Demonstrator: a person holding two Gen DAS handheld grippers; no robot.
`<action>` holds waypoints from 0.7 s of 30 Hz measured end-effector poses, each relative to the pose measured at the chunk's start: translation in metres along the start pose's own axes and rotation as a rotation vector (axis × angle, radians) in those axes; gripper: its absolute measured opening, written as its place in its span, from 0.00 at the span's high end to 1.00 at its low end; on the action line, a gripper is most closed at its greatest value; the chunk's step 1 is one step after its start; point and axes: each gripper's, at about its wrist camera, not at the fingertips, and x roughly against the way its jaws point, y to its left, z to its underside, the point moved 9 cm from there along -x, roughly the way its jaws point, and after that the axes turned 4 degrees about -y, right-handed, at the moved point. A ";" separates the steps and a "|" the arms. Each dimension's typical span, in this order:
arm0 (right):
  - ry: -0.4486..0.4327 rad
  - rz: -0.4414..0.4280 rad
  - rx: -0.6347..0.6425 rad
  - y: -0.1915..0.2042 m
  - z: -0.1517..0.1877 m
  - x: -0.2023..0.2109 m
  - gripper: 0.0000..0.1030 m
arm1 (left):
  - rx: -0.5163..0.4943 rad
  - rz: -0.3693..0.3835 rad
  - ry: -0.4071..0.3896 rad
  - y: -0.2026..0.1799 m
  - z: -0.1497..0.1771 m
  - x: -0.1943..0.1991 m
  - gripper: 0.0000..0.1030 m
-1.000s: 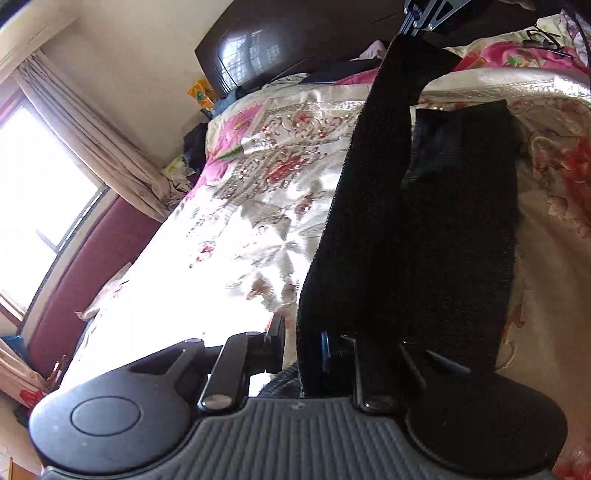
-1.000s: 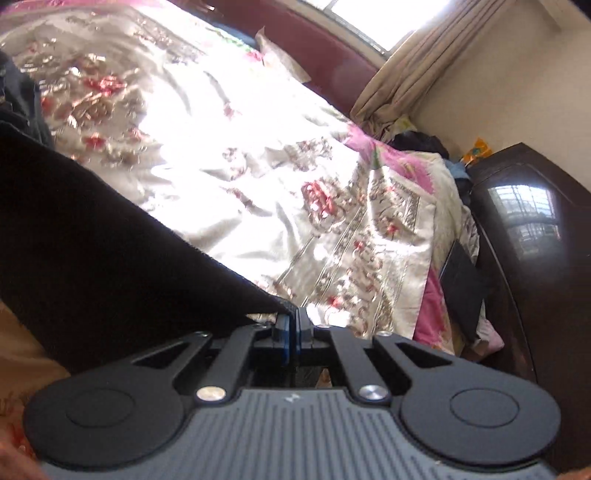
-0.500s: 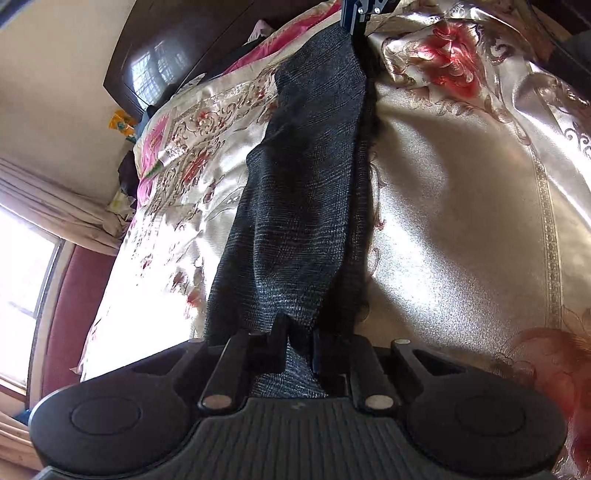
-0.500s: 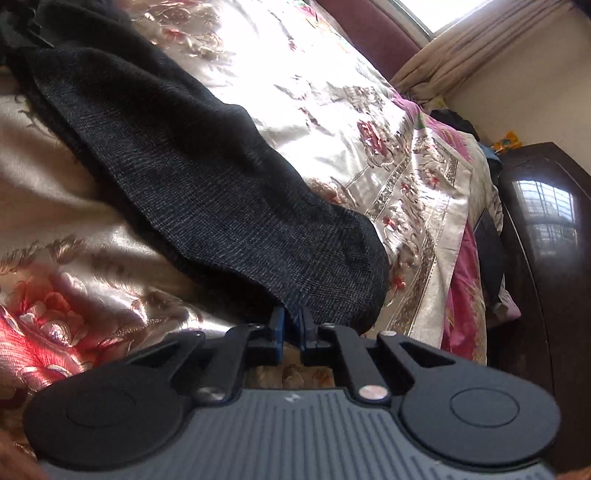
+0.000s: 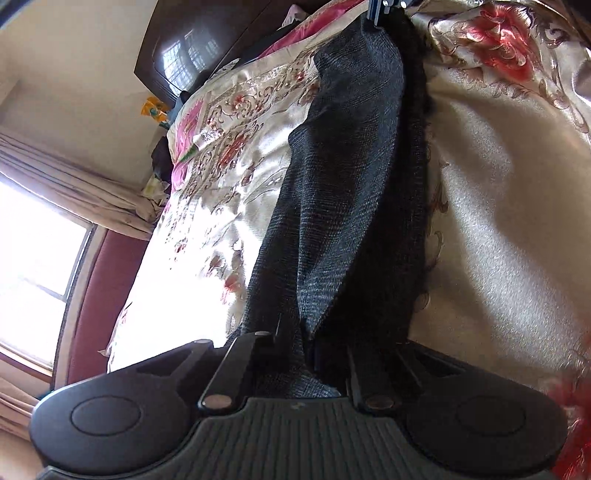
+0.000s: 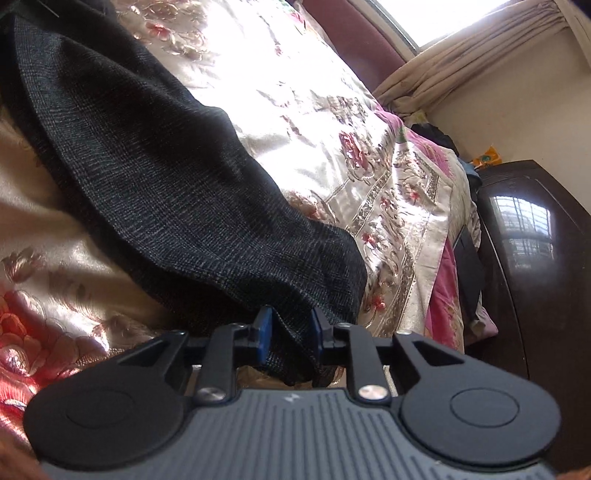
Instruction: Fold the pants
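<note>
The dark grey pants [image 5: 351,177] lie folded lengthwise in a long strip on the floral satin bedspread [image 5: 498,206]. My left gripper [image 5: 295,343] is at one end of the strip with its jaws spread apart and cloth lying loosely between them. My right gripper [image 6: 290,328] is at the other end of the pants [image 6: 155,173], its blue pads [image 6: 263,332] apart with cloth between them. The right gripper's tip also shows at the top of the left wrist view [image 5: 384,9].
A dark wooden headboard [image 6: 535,258] stands beyond the bed. A window with beige curtains [image 5: 74,192] and a maroon padded wall [image 5: 103,295] run along the bed's far side. Pink bedding [image 6: 447,302] hangs at the bed's edge.
The pants were held up, then lowered flat onto the bedspread. Both grippers' jaws have opened from a tight pinch on the cloth.
</note>
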 end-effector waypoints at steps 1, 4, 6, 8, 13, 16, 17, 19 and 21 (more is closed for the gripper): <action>-0.006 -0.010 -0.022 -0.002 -0.003 0.003 0.99 | 0.019 -0.011 0.004 0.006 0.003 0.002 0.76; -0.046 -0.013 -0.048 -0.004 -0.014 0.018 0.99 | 0.084 -0.018 0.013 0.028 0.013 0.010 0.76; -0.060 -0.020 -0.037 0.001 -0.014 0.023 0.99 | 0.059 -0.012 0.025 0.027 0.021 0.015 0.77; -0.030 -0.027 0.027 0.016 -0.006 0.016 0.99 | 0.018 0.022 0.031 0.013 0.026 0.017 0.77; 0.022 -0.036 -0.024 0.025 0.014 0.017 0.81 | -0.062 0.064 0.024 -0.018 0.028 0.026 0.77; 0.014 -0.048 -0.172 0.009 0.020 0.035 0.71 | -0.052 0.069 0.030 -0.018 0.028 0.026 0.77; 0.016 -0.051 -0.221 0.004 0.023 0.039 0.69 | -0.045 0.072 0.030 -0.016 0.026 0.027 0.76; 0.023 -0.067 -0.395 -0.012 0.032 0.049 0.69 | -0.049 0.077 0.031 -0.014 0.024 0.030 0.75; 0.023 -0.073 -0.553 -0.027 0.041 0.054 0.69 | -0.045 0.077 0.030 -0.009 0.021 0.035 0.74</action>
